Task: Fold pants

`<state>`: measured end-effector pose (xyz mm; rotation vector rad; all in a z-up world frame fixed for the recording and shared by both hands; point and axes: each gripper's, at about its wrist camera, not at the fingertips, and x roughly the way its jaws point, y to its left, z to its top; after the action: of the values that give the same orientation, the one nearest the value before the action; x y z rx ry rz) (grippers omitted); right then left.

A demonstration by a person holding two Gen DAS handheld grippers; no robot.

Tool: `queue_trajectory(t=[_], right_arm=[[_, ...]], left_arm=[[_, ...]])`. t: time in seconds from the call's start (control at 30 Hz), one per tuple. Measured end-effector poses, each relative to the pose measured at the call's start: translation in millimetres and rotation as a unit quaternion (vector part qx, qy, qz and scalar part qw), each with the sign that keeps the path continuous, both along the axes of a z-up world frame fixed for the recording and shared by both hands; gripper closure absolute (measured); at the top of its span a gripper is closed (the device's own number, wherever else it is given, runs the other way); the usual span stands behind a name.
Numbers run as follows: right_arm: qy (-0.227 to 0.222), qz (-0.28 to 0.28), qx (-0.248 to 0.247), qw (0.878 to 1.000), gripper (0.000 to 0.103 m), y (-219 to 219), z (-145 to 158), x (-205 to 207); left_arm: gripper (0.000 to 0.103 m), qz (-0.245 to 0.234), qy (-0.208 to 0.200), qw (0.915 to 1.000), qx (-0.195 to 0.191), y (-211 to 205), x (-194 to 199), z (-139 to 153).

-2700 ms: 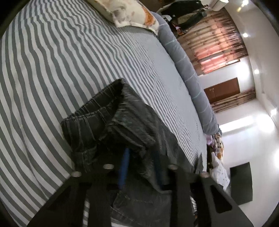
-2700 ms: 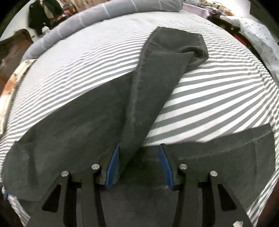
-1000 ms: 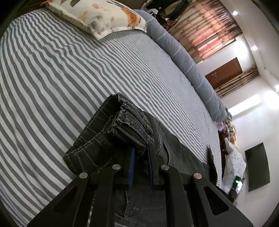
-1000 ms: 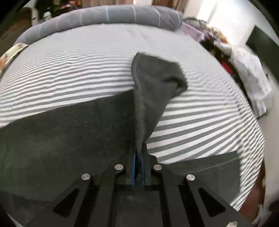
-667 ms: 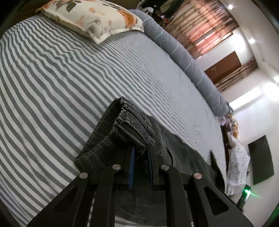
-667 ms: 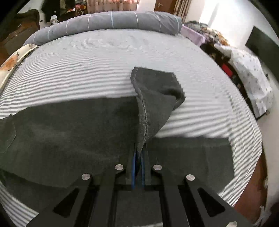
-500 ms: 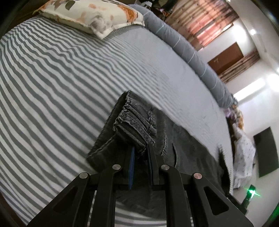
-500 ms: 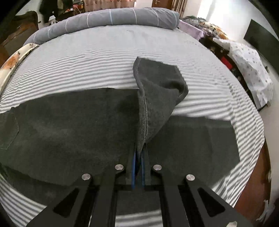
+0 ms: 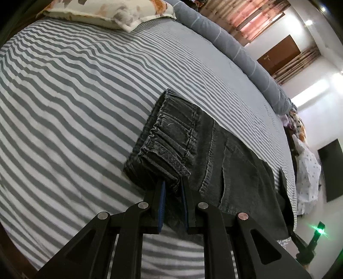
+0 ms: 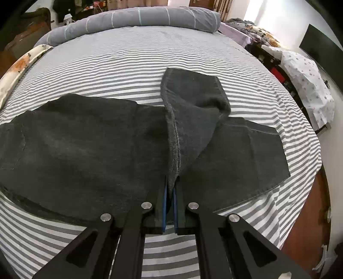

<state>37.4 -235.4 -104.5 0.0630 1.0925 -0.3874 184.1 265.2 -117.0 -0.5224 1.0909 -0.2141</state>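
Fingers [image 9: 161, 199] of the left gripper [image 9: 172, 184] are clenched on the bunched elastic waistband [image 9: 169, 141] of the dark grey pants [image 9: 231, 171], with the gathered denim squeezed between the blue pads and lifted a little off the bed [image 9: 75, 96]. On the right gripper [image 10: 170, 182] the fingers [image 10: 164, 199] are pressed almost together, pinching a thin fold along the side seam [image 10: 176, 139] of one pant leg [image 10: 193, 103]. That leg rises from the pinch and drapes over towards its hem, which lies on the striped sheet just beyond the rest of the garment.

Below it, the other leg [image 10: 85, 146] is spread flat across the bed from left to right, its hem near the right-hand edge of the mattress. A back pocket [image 9: 242, 171] shows in the left wrist view. A floral pillow [image 9: 111, 10] and a long grey bolster [image 10: 133, 19] lie at the far side of the bed. How many layers the right fingers hold is hard to say, perhaps only one fold.
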Motion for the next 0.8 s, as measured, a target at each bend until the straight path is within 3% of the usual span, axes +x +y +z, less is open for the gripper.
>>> queue_trajectory(t=[0.27,0.53,0.8], right_arm=[[0.019,-0.007,-0.002,1.0,0.101,-9,-17,-2],[0.062,-0.018,0.053,0.997,0.1,-22,-57,9],[0.06,-0.02,0.127,0.99,0.083,-48,-60,10]], left_arm=[[0.089,-0.017,0.033,0.9991,0.021,-6,-12,-19],[0.088,-0.014,0.026,0.9983,0.049,-15,-14,-9],[0.084,-0.02,0.012,0.9942,0.105,-41,-24,23]])
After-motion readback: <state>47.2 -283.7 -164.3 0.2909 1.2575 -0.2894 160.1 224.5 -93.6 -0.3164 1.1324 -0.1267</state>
